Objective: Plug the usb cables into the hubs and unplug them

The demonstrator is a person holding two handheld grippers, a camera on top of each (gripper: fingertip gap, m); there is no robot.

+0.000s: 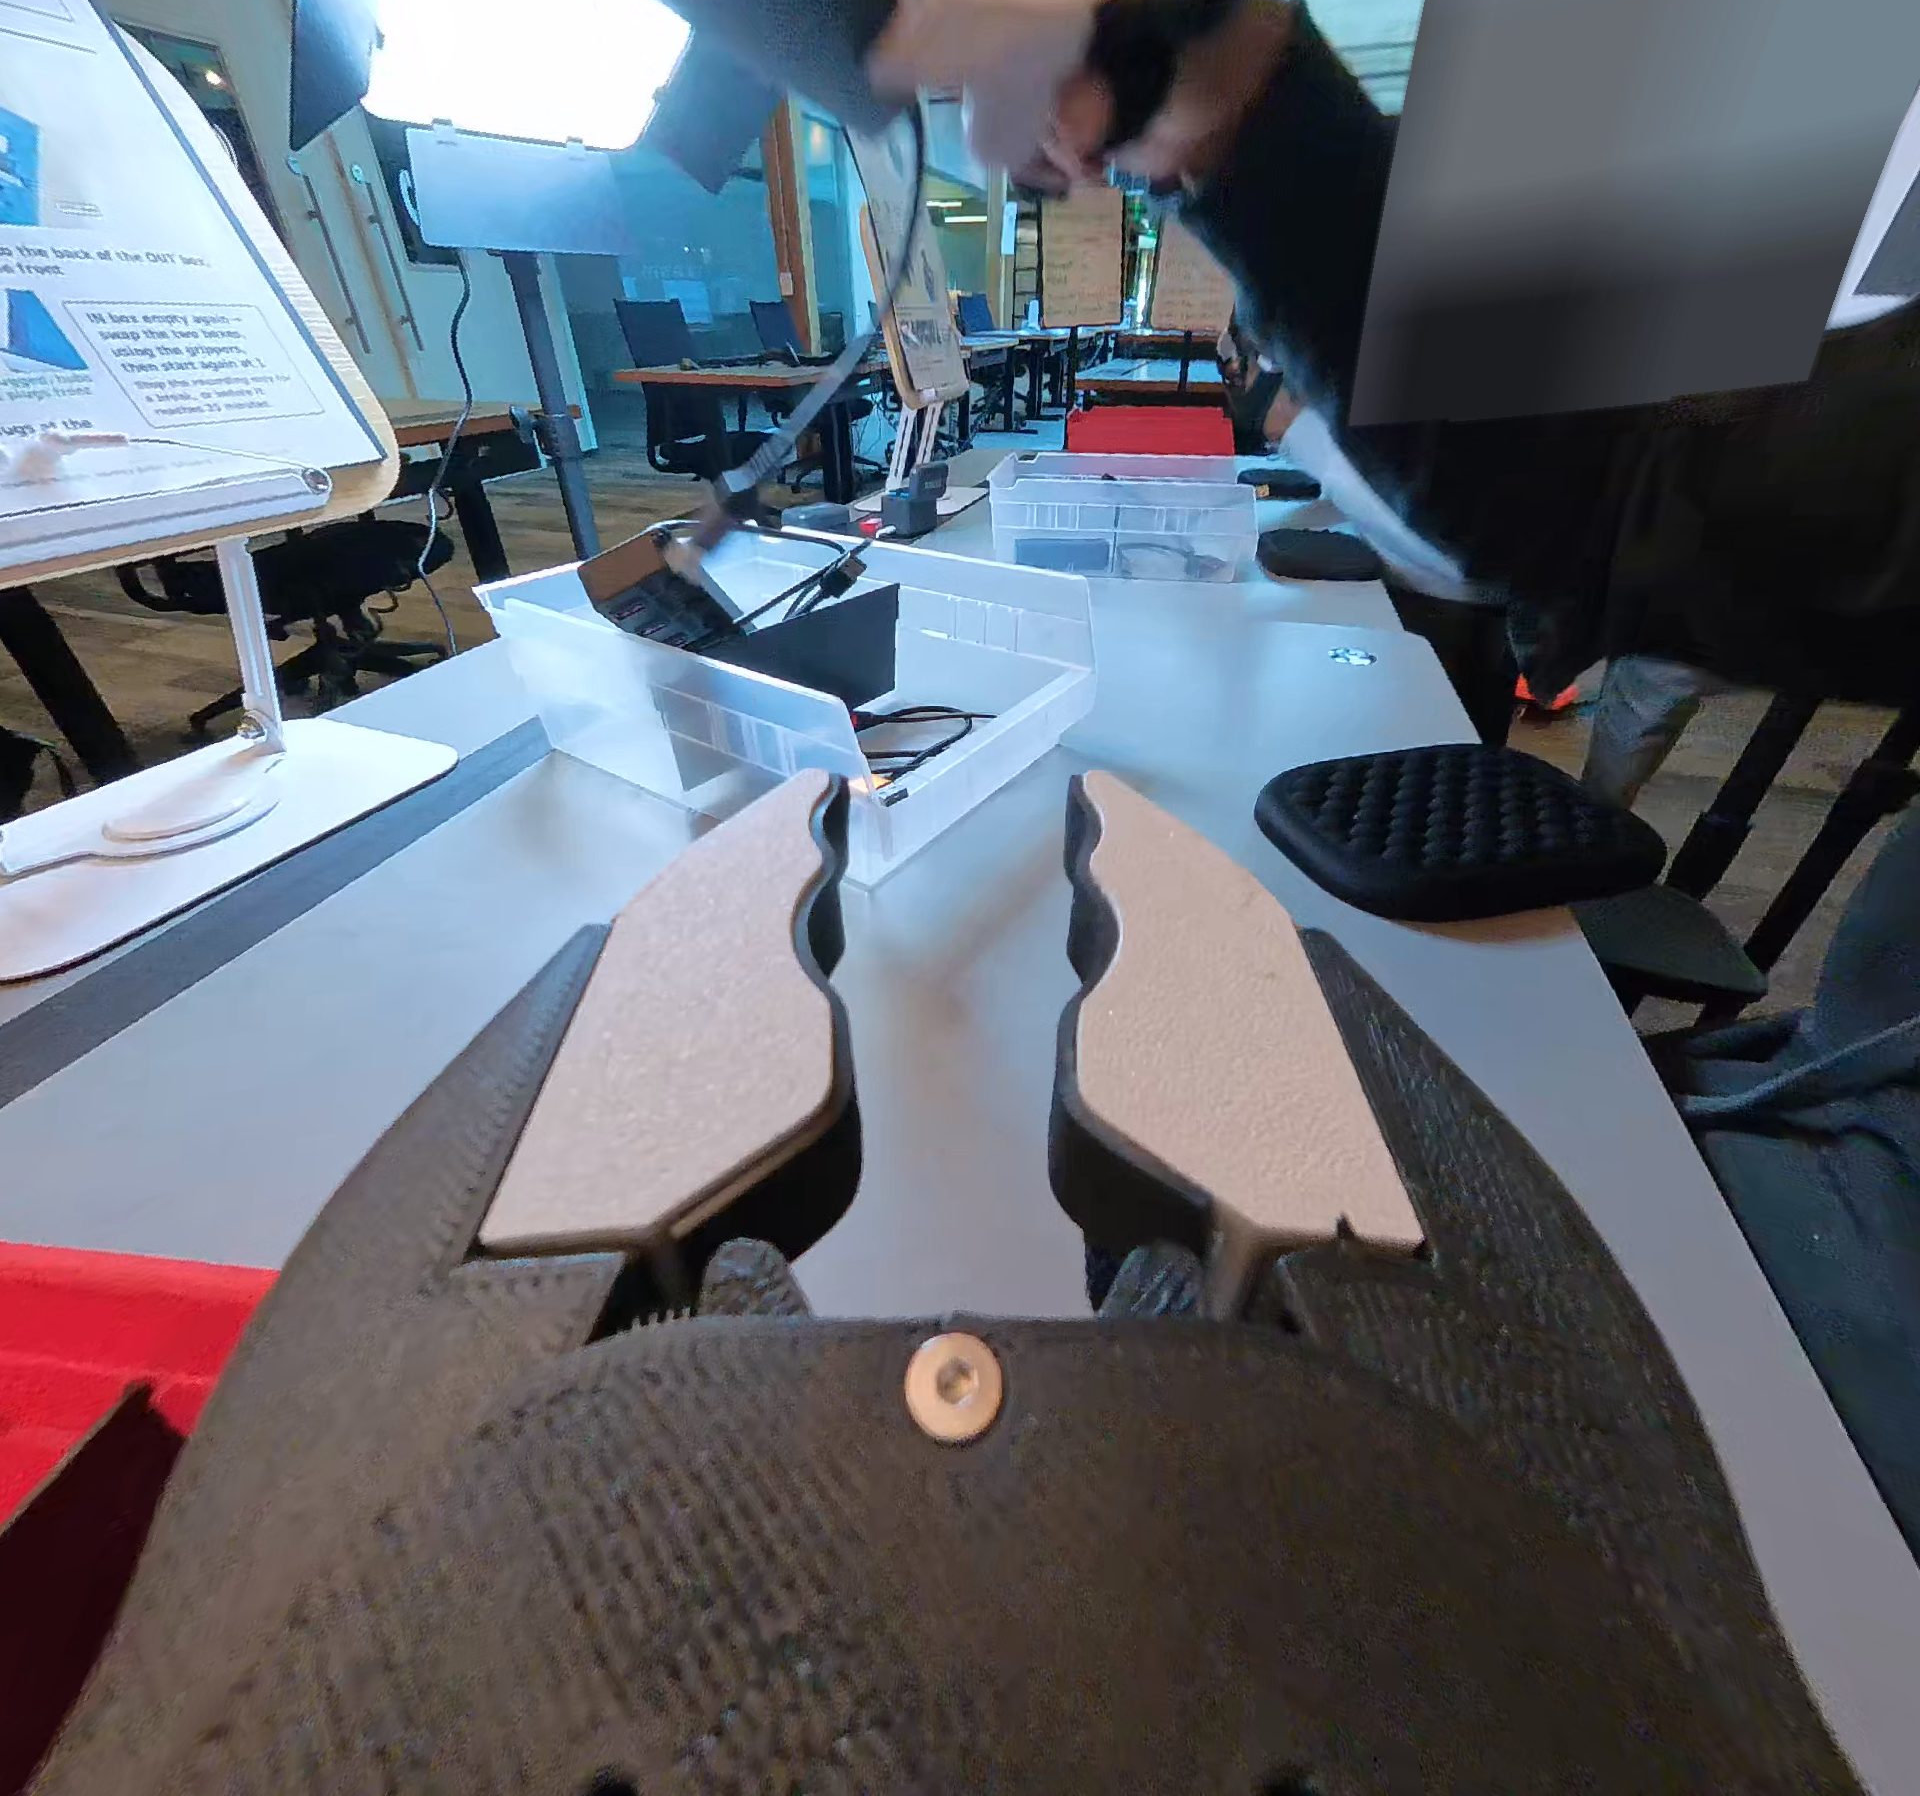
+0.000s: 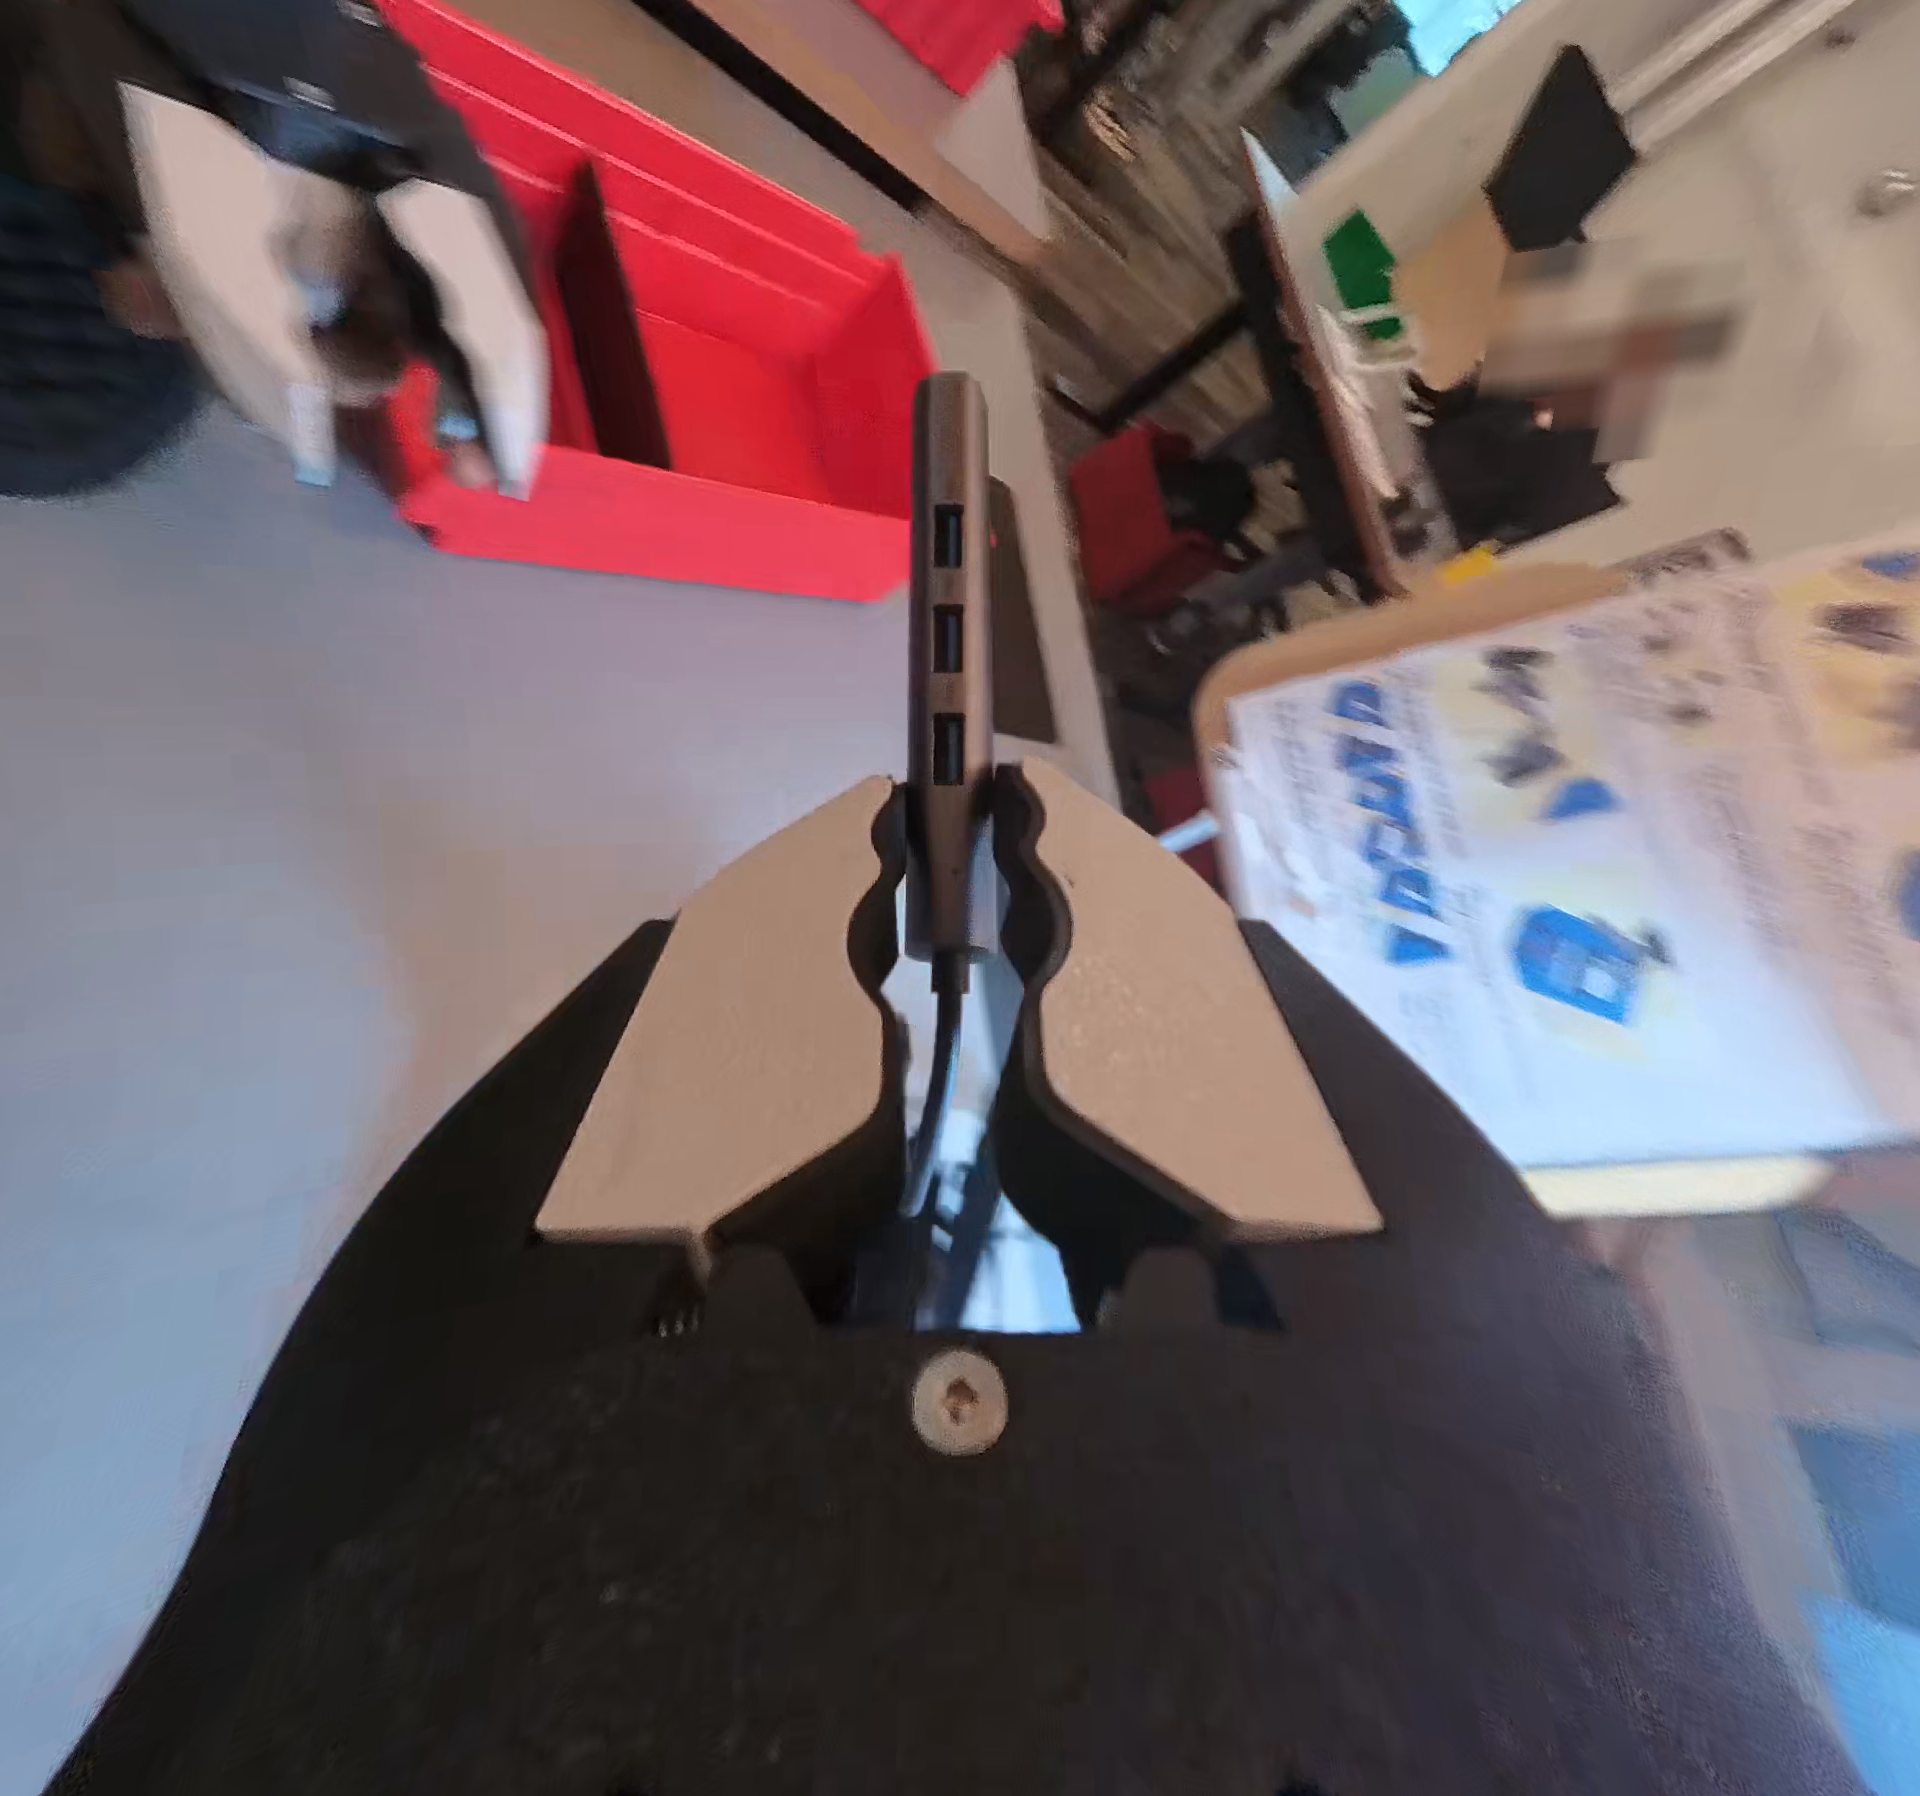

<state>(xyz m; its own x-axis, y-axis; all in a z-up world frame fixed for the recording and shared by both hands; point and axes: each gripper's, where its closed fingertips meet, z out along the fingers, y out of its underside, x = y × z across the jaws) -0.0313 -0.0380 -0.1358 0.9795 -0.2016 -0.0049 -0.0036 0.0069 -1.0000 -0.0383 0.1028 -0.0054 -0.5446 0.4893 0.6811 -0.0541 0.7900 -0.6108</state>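
Note:
My right gripper (image 2: 951, 790) is shut on a slim grey USB hub (image 2: 948, 624) that points forward, with three ports facing the camera. The hub's cable (image 2: 938, 1050) trails back between the fingers. In the left wrist view this gripper (image 1: 987, 32) is blurred, high above a clear bin (image 1: 997, 707), and the cable (image 1: 821, 375) hangs from it. The bin holds another dark hub (image 1: 649, 593) and black USB cables (image 1: 920, 738). My left gripper (image 1: 951, 811) is open and empty, low over the grey table (image 1: 468, 998) just before the bin.
A red bin (image 2: 727, 364) with a black divider sits beside my left gripper (image 2: 364, 344). An instruction board on a white stand (image 1: 156, 292) is at the left. A black pad (image 1: 1455, 832) and a second clear bin (image 1: 1122, 510) lie to the right. Some 20 cm of space lies between my two pairs of fingers.

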